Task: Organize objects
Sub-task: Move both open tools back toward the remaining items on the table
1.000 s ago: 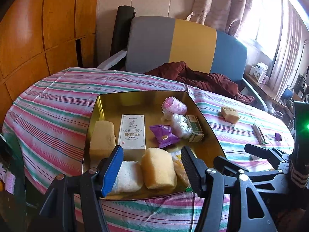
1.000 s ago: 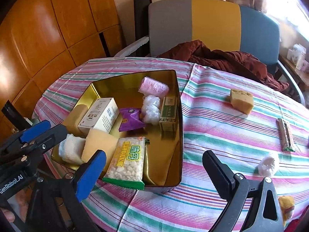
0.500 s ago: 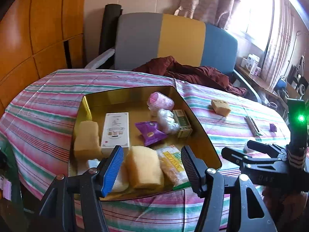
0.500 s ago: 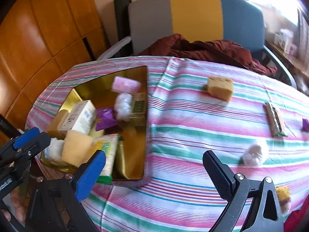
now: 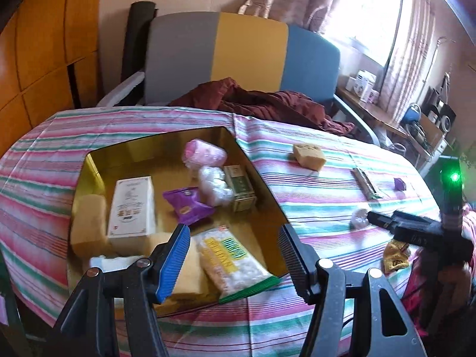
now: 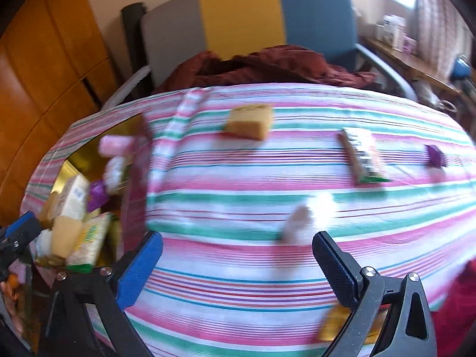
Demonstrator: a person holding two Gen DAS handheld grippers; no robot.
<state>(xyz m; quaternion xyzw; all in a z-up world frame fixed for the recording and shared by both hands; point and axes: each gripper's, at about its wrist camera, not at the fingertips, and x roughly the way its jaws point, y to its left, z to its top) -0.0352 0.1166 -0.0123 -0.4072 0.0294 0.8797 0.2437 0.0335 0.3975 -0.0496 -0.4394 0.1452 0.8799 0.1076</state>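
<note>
White wad motion-blurred, unidentifiable

so the right gripper has swung away from the gold tray and out over the striped tablecloth toward the white wad, while the left gripper just drifted sideways along the tray's near edge, jaws same.

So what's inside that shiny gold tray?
The gold tray holds a white box, purple packet, pink roll, clear wrapped lump, green box, yellow-green snack bag and sponges. The left gripper hides the near corner.
</note>
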